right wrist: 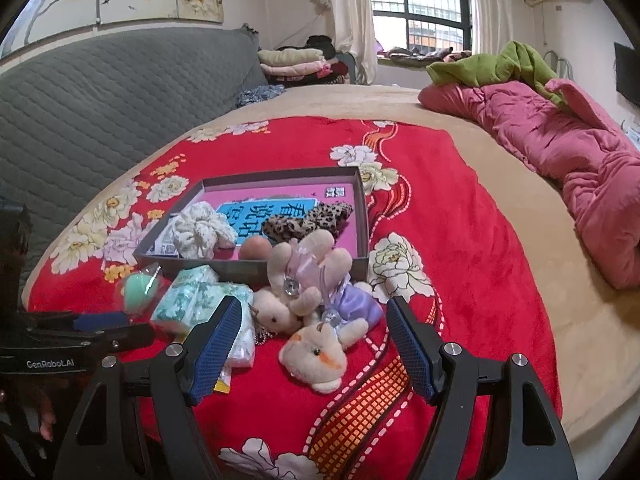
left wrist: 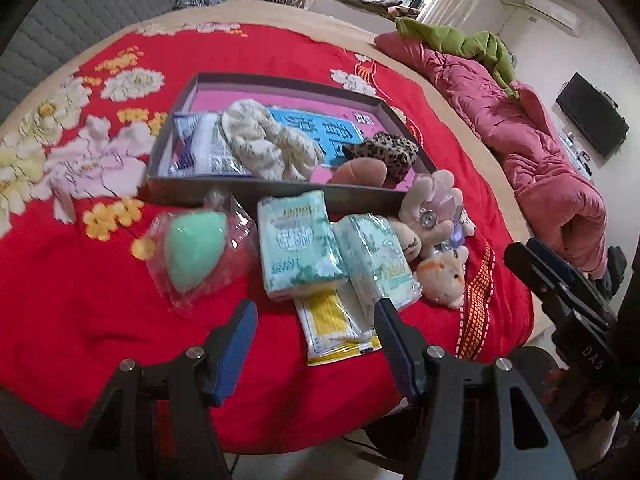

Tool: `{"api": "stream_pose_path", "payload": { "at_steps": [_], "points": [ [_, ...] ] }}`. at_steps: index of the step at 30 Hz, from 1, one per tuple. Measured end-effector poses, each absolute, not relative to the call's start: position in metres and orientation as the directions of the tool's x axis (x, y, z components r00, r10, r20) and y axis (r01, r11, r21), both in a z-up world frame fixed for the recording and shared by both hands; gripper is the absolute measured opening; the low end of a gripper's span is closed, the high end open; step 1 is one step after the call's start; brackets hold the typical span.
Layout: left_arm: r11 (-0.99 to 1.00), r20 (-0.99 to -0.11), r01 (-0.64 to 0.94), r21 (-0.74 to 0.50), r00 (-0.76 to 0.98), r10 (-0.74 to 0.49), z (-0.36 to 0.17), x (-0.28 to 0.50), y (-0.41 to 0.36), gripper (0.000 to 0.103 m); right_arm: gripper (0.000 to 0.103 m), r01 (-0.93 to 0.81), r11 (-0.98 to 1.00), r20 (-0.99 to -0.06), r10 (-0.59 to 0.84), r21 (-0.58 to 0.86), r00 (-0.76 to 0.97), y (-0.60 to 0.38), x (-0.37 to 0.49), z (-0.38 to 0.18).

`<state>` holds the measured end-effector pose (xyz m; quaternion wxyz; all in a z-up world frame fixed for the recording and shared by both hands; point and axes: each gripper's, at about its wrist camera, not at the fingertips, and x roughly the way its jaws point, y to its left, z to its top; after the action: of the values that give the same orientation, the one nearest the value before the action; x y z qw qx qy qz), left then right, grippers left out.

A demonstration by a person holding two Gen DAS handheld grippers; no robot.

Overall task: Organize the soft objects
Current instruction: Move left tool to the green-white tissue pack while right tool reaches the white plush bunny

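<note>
Both tongs hung open and empty over the red floral blanket (right wrist: pixel 440 208) on the bed. The left tongs (left wrist: pixel 316 320) hovered above two tissue packs (left wrist: pixel 300 248), the right tongs (right wrist: pixel 314 328) above small plush toys (right wrist: pixel 316 354), all lying just before the shallow box (left wrist: pixel 192 190) near the bed's front edge.

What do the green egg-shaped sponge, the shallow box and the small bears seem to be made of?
Green egg-shaped sponge: matte foam, probably, sealed in glossy crinkled clear plastic. Shallow box: stiff grey cardboard, by its thin straight walls. Small bears: fuzzy cream plush fabric.
</note>
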<state>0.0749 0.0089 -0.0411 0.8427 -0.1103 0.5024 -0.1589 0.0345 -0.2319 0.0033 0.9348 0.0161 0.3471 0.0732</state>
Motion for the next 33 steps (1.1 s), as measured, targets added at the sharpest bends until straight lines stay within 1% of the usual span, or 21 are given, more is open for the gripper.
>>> {"api": "stream_pose_path", "payload": {
  "at_steps": [15,25,33],
  "points": [
    [0.905,-0.814,0.109,-0.412,0.402,-0.419,-0.064,0.095,0.006,0.060,0.076,-0.099,0.989,-0.731,0.146,0.107,0.667,-0.235,0.050,-0.040],
    [0.892,-0.807,0.071,-0.446,0.398,-0.436,-0.073,0.110,0.010,0.060,0.076,-0.086,0.989,-0.739,0.145,0.118,0.657,-0.239,0.056,-0.048],
    [0.896,-0.806,0.068,-0.439,0.411,-0.426,-0.074,0.121,0.009,0.060,0.076,-0.082,0.988,-0.752,0.152,0.130,0.641,-0.238,0.061,-0.057]
  ]
}}
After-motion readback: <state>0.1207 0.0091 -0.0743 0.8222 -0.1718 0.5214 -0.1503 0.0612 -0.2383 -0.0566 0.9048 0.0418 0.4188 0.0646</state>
